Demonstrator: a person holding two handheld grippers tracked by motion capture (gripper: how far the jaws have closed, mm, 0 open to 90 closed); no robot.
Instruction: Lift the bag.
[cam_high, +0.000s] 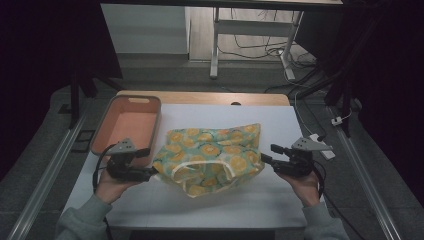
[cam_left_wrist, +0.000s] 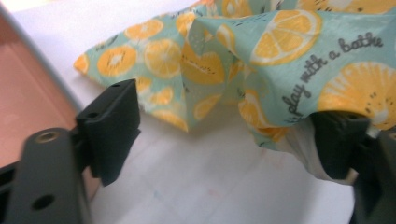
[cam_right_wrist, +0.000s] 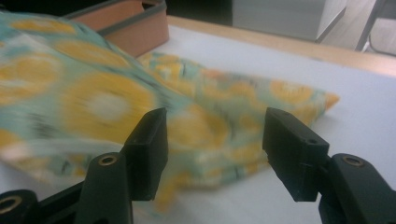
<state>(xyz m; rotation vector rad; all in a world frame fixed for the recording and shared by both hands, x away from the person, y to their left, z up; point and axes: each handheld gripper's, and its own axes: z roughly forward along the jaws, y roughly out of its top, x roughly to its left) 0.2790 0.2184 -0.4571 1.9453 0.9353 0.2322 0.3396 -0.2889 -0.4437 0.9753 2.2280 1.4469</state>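
The left claw (cam_high: 150, 172) is spread at the left side of the lemon-print cloth (cam_high: 212, 155), one jaw under a fold. The right claw (cam_high: 267, 159) is spread too, just at its right edge. The cloth lies crumpled mid-table, beside the orange tray (cam_high: 102, 127) at the left edge. It looks light and soft; the hemmed edge seems best to pinch.

Orange bin (cam_high: 131, 125) on white table (cam_high: 280, 200)

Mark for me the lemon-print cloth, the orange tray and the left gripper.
Teal lemon-print cloth (cam_high: 212, 150): high view, middle of the fabric.
Orange rectangular plastic tray (cam_high: 131, 126): high view, its bare floor.
Left gripper (cam_high: 152, 172): high view, between its fingertips at the cloth's edge.
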